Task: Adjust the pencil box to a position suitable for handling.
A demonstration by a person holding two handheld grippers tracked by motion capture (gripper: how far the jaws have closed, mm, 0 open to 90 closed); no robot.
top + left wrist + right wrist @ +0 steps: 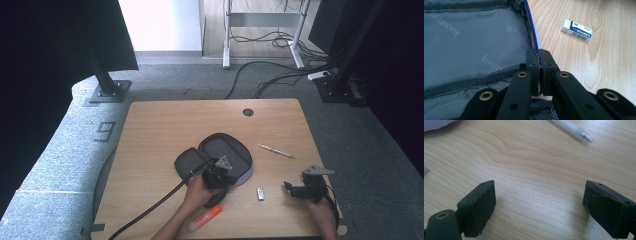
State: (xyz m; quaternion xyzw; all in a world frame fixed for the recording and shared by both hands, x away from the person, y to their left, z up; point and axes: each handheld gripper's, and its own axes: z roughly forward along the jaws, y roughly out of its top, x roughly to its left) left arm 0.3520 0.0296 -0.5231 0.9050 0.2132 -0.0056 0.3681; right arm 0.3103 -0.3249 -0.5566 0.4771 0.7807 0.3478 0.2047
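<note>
Now holding the pencil case open by its zipper edge.
Mid-frame in the high view, the pencil case lies unzipped; my left gripper is clamped on its zipper edge, my right gripper hangs wide, empty. Tugging sideways might slip the thin edge free.

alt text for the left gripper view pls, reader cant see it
The left gripper pinches the blue-zippered edge of an open pencil case, its two black jaws shut on it. The grey lining fills the left; to the right, a white eraser lies on the wooden table.
</note>
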